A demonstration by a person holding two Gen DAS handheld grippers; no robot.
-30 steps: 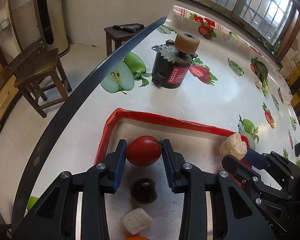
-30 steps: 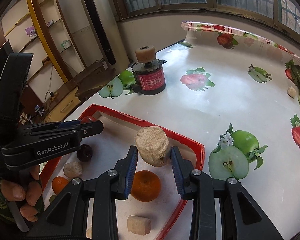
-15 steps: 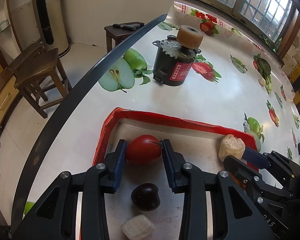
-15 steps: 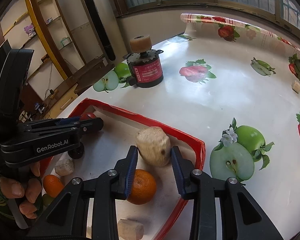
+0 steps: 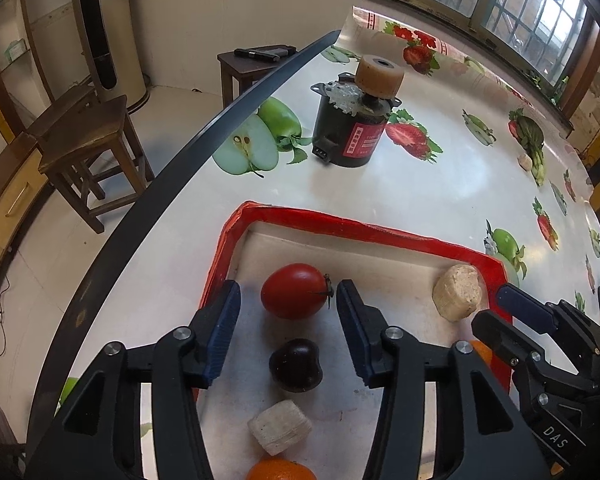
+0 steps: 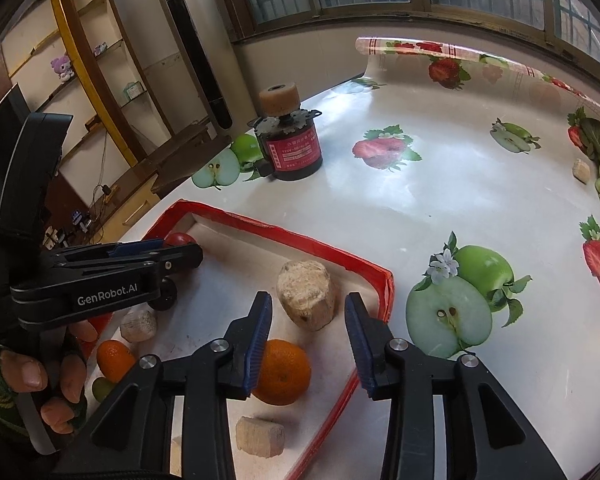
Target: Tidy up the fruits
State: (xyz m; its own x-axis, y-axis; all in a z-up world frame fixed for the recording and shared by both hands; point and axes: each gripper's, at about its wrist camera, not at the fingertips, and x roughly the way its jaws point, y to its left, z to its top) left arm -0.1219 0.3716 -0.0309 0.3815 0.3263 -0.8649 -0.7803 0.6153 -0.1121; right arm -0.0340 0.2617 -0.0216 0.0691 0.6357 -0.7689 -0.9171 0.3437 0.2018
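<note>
A red-rimmed tray (image 5: 340, 226) (image 6: 332, 254) lies on the fruit-print table. In it rest a red tomato (image 5: 294, 296) (image 6: 179, 238), a dark plum (image 5: 296, 365), a beige lump (image 5: 458, 297) (image 6: 306, 294), oranges (image 6: 280, 372) (image 6: 114, 360) and pale chunks (image 5: 279, 432) (image 6: 260, 436). My left gripper (image 5: 288, 300) is open, its jaws either side of the tomato and apart from it. My right gripper (image 6: 306, 312) is open, its jaws either side of the beige lump with gaps.
A black motor with a tan roller (image 5: 356, 120) (image 6: 290, 142) stands on the table beyond the tray. A small beige piece (image 6: 581, 169) lies far right. The table edge (image 5: 220, 120) runs at left, with wooden stools (image 5: 88, 140) on the floor beyond.
Both grippers have opened: the left let go of the tomato, the right let go of the beige lump. Both items now rest in the tray.
</note>
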